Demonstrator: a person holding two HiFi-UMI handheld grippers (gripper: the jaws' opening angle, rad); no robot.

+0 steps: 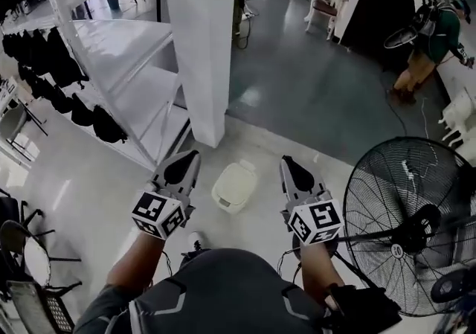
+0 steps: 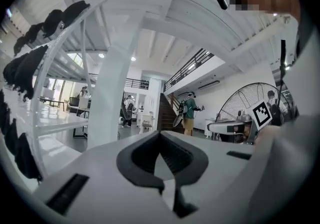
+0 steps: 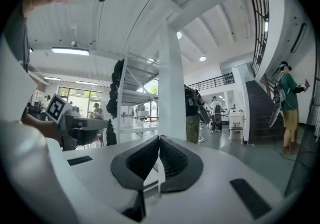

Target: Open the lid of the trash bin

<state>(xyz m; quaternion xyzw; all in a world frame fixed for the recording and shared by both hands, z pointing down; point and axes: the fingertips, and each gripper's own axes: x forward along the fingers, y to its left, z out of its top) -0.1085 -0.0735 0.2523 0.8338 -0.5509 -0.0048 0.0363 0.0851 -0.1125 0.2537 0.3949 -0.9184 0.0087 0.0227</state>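
Trash bin (image 1: pixel 234 186) on pale floor (image 1: pixel 89 184), near its edge with dark floor, just below foot of white pillar (image 1: pixel 204 42). Lid looks down, though bin is small in our view. We see left gripper (image 1: pixel 182 167) and right gripper (image 1: pixel 296 174) either side of bin, clear of it. Both have jaws pressed together, nothing between.

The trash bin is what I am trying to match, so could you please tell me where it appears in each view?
Head view: the trash bin sits low in the centre, between the left hand-held gripper and the right hand-held gripper.
Left gripper view: not in it.
Right gripper view: not in it.
Shared landmark: the white pillar, which stands just beyond the bin.
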